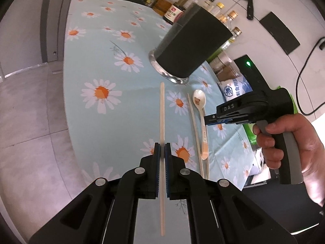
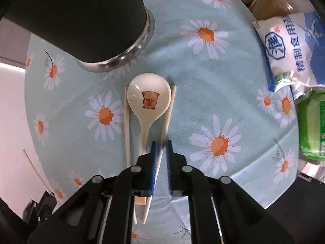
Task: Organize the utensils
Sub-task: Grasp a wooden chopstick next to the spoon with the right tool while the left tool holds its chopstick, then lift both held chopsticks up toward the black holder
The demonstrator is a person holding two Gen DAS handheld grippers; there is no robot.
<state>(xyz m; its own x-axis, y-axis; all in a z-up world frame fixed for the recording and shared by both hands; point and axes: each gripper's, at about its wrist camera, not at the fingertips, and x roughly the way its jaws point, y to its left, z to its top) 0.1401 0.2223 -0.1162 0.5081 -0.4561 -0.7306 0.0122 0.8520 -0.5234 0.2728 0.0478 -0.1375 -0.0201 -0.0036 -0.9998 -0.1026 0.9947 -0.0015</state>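
We see a table with a light blue cloth covered in white daisies. Our left gripper is pinching a long pale wooden chopstick that sticks out in front of the blue pads. A tall dark cup with a shiny metal base stands on the cloth just past the chopstick's tip.

Our right gripper points down over a white spoon with a little brown bear picture. The spoon lies on the cloth with a pale chopstick on one side. Another pale chopstick lies on the other side, and the right gripper's blue pads are pressed onto it.

A white and blue bag sits near the table edge.
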